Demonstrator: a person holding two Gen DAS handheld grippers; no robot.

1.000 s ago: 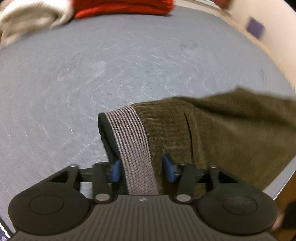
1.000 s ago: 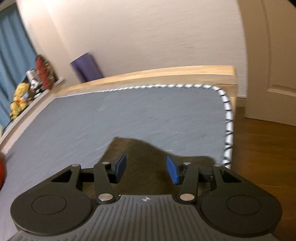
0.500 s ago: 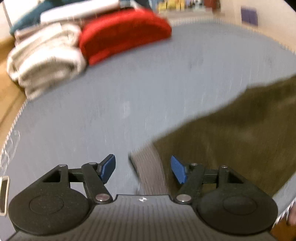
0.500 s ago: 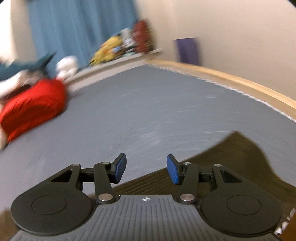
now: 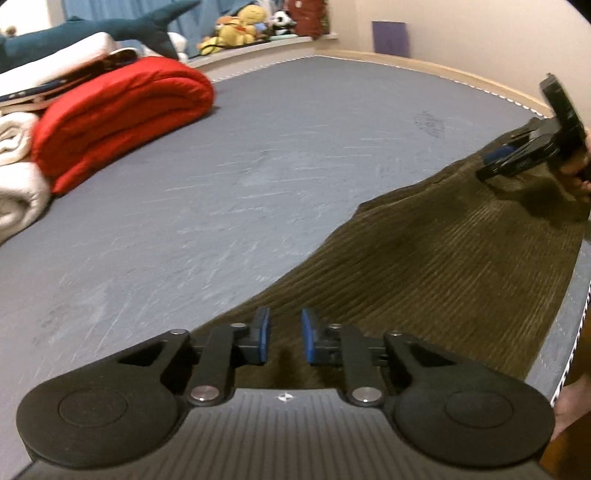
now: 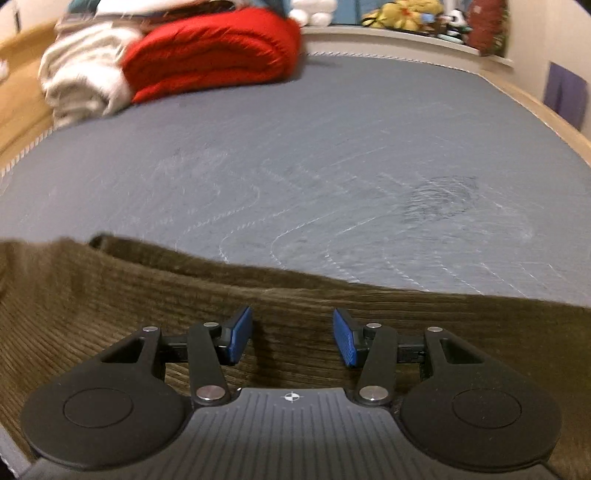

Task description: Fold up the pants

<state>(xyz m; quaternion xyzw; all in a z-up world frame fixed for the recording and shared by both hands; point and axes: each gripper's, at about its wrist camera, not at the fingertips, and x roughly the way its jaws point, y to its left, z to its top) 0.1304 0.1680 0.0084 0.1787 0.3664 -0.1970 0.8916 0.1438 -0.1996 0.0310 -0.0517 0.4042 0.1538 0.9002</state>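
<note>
Olive corduroy pants (image 5: 454, 266) lying at the near edge of the grey mattress (image 5: 229, 192); left gripper (image 5: 283, 341), waistband released, jaws just narrowed on nothing; right gripper (image 6: 293, 338) half-open above the fabric, both apparently seeking new holds.

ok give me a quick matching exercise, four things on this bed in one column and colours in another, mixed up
Things:
1. corduroy pants
2. rolled puffy blanket
3. flat mattress surface
4. plush shark toy

Colours:
A. grey
B. dark teal
C. olive brown
D. bright red

Pairs: 1-C, 2-D, 3-A, 4-B
</note>
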